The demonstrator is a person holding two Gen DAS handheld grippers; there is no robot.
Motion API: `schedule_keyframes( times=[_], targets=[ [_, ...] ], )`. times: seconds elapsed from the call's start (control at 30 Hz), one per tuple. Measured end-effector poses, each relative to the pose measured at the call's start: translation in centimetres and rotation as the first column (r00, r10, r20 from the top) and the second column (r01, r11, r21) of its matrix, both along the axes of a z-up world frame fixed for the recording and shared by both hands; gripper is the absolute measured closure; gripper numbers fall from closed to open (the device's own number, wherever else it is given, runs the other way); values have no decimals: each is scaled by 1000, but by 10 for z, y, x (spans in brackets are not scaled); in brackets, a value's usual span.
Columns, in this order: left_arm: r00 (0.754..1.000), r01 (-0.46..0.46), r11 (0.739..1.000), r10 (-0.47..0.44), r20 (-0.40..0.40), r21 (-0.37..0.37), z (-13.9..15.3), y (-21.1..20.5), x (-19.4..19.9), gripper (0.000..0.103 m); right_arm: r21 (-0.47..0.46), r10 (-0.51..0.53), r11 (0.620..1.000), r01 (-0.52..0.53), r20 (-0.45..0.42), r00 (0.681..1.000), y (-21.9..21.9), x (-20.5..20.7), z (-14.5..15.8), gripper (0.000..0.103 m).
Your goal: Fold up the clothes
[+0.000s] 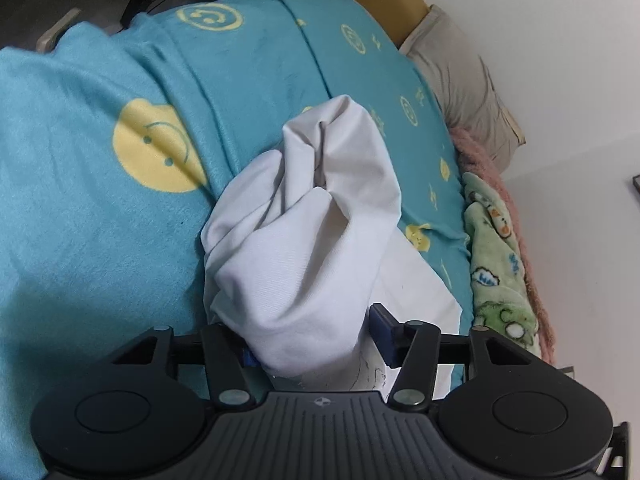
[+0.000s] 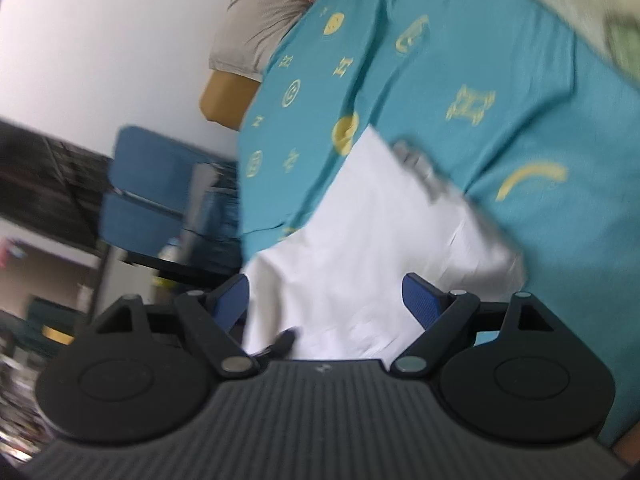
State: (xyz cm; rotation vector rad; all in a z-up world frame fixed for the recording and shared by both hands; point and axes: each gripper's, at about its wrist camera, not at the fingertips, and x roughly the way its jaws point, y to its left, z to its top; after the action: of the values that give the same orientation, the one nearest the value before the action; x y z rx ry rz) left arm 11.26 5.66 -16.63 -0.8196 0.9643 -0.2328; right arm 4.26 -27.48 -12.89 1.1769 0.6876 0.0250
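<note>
One white garment (image 1: 304,216) lies bunched on the bed, on a teal blanket (image 1: 80,208) printed with yellow smiley faces and small yellow marks we cannot read. We see our left gripper (image 1: 312,340) closed on a thick roll of that white cloth, both blue pads pressed into it. Our right gripper (image 2: 326,304) stands wide, its blue fingers (image 2: 422,300) apart over the flat part of the garment, gripping nothing. Toward the bed's wall-side edge lie a green cartoon-print blanket (image 1: 496,264), whose lettering is too small to read, and a grey pillow (image 1: 460,76).
</note>
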Motion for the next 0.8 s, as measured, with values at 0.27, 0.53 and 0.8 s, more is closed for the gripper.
schedule_keyframes(
  times=[0.27,0.53,0.8],
  targets=[
    [997,-32,997,37,71,-77,8,4,-9,79,364,129,927,-89,-88,988,40,1,-46,17],
    [988,-60,982,83,128,-178,16,15,-20,80,348,-84,926,148,-191,978,24,2,-78,18],
    [988,-66,981,90,125,-184,16,13,-18,80,215,-211,943,253,-201,957,8,9,-73,73]
  ],
)
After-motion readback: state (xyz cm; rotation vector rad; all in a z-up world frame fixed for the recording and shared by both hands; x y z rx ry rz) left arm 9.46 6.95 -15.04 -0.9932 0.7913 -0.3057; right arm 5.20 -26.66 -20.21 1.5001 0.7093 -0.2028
